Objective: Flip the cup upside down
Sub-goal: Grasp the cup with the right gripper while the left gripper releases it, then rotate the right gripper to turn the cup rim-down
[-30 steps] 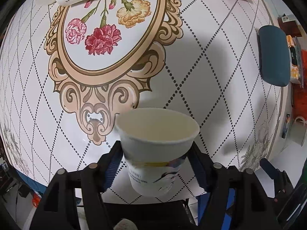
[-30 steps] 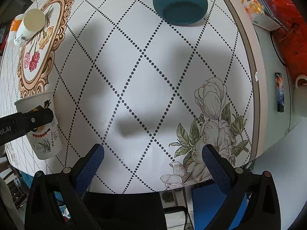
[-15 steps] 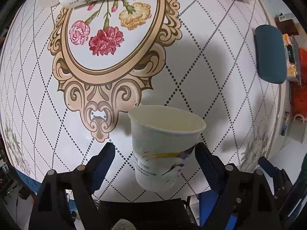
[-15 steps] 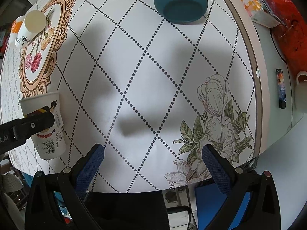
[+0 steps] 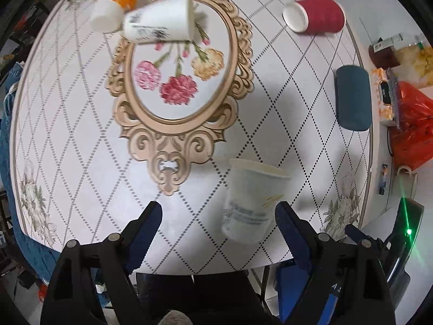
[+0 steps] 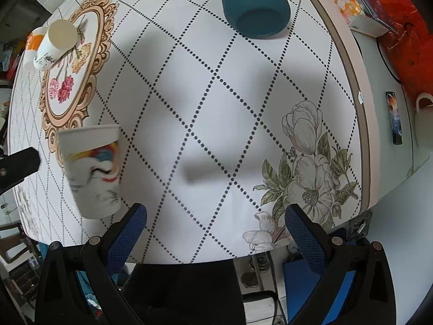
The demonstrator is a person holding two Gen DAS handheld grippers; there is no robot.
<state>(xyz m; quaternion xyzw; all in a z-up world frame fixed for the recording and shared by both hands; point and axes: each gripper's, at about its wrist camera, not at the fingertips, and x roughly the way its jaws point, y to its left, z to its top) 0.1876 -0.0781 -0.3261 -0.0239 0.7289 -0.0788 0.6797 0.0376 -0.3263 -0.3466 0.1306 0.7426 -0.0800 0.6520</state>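
A white paper cup [image 5: 253,203] with a coloured print is upright, mouth up, near the table's front edge, blurred by motion. It also shows in the right wrist view [image 6: 92,170] at the left. My left gripper [image 5: 219,216] is open, its blue fingers wide apart; the cup is just inside the right finger and free of both. My right gripper [image 6: 216,219] is open and empty above the table's front, to the right of the cup.
On the patterned tablecloth [image 5: 81,149] a white cup [image 5: 159,21] and an orange-and-white cup [image 5: 113,5] lie at the back left, a red cup [image 5: 314,15] at the back, a teal cup [image 5: 351,97] at the right. Clutter and a red bag [image 5: 411,124] sit beyond the right edge.
My left gripper opened and let go of the paper cup, then drew back and to the left. The cup now sits lower by the right finger. The right gripper barely moved.
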